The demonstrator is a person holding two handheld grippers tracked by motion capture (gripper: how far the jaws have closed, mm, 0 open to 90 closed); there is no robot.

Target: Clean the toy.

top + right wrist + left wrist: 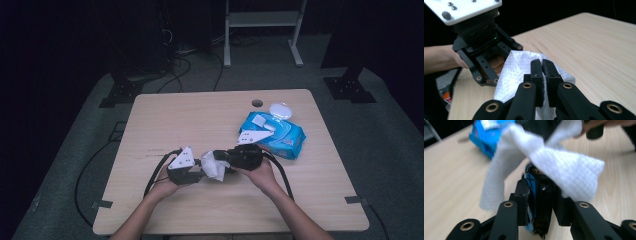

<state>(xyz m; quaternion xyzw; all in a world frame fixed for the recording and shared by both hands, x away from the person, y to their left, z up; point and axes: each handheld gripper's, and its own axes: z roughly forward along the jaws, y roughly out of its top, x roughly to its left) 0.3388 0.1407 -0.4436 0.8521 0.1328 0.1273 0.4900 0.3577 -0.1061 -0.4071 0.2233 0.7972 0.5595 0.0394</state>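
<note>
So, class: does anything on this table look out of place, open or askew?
The blue wipes pack lies askew near the table's far right, its lid flipped open. One white wipe hangs crumpled between both grippers.

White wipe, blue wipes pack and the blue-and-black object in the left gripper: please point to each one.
white wipe [514,72], right gripper view, on its textured sheet.
blue wipes pack [285,137], high view, on its blue top.
blue-and-black object [535,195], left gripper view, on its body between the jaws.
</note>
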